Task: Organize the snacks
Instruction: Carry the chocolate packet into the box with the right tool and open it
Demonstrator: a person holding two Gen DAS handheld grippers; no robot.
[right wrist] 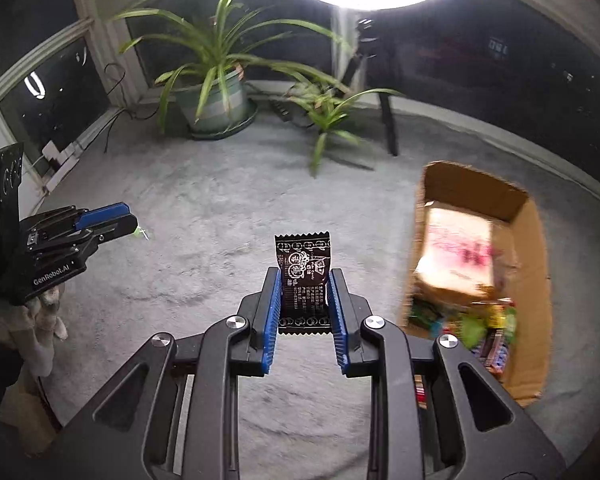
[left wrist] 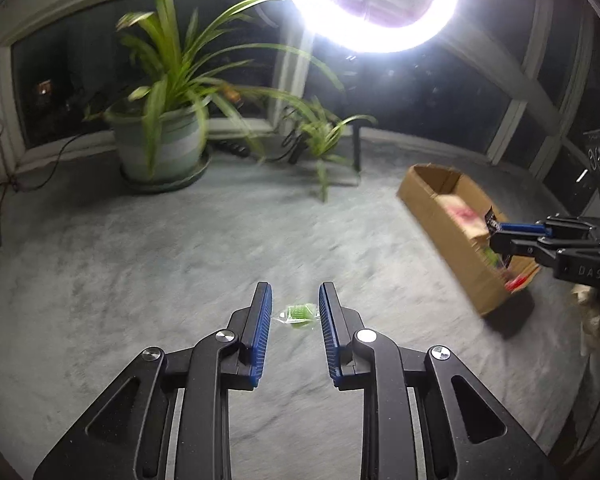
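Grey carpet (right wrist: 204, 208), cardboard box (right wrist: 534, 288), potted plant (right wrist: 216, 100), tripod leg (right wrist: 389, 124)

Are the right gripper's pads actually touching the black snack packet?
Touching. The right wrist view shows the right gripper with both blue pads pressed against the side edges of the black snack packet, which stands upright between them.

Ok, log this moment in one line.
left tool: shut on green candy | right tool: shut on black packet | box: snacks inside
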